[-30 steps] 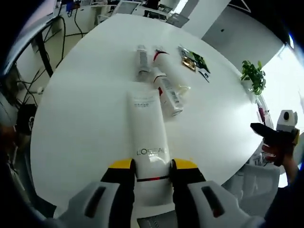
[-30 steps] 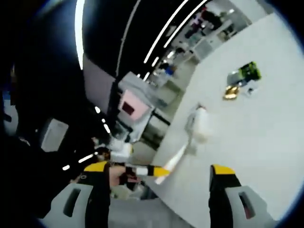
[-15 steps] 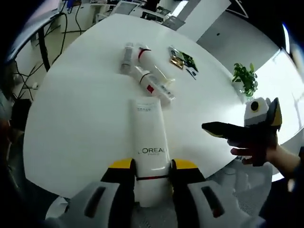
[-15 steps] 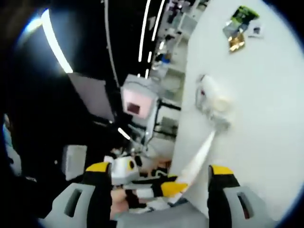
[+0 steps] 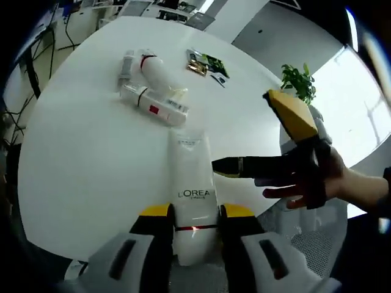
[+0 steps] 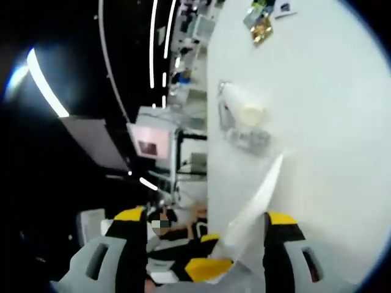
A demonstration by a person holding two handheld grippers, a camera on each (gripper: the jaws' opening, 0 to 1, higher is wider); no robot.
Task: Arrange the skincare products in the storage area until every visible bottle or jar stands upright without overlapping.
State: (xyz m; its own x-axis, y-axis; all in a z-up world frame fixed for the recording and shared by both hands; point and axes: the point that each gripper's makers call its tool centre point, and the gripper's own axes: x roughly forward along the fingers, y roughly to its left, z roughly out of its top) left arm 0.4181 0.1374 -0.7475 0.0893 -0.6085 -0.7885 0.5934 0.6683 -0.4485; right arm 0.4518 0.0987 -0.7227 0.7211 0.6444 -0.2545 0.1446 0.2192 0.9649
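Note:
My left gripper [image 5: 195,211] is shut on a white L'Oreal tube [image 5: 190,165], which points away over the round white table [image 5: 85,165]. My right gripper [image 5: 244,131], held by a hand [image 5: 324,183], comes in from the right with its jaws wide apart, one jaw beside the tube. In the right gripper view my right gripper [image 6: 206,216] stands open, the tube [image 6: 256,198] rises between its jaws and the left gripper [image 6: 206,256] sits below. Three more bottles [image 5: 153,85] lie on their sides, bunched together at the table's far side.
Some sachets [image 5: 206,61] lie beyond the bottles, and they appear again as sachets [image 6: 263,21] in the right gripper view. A potted plant [image 5: 296,82] stands past the table's edge. Bare tabletop lies left of the tube. Office furniture and a pink screen [image 6: 149,146] are off the table.
The right gripper has come in from the right and now straddles the tube. The left gripper has kept its hold, and both views have shifted with the hands.

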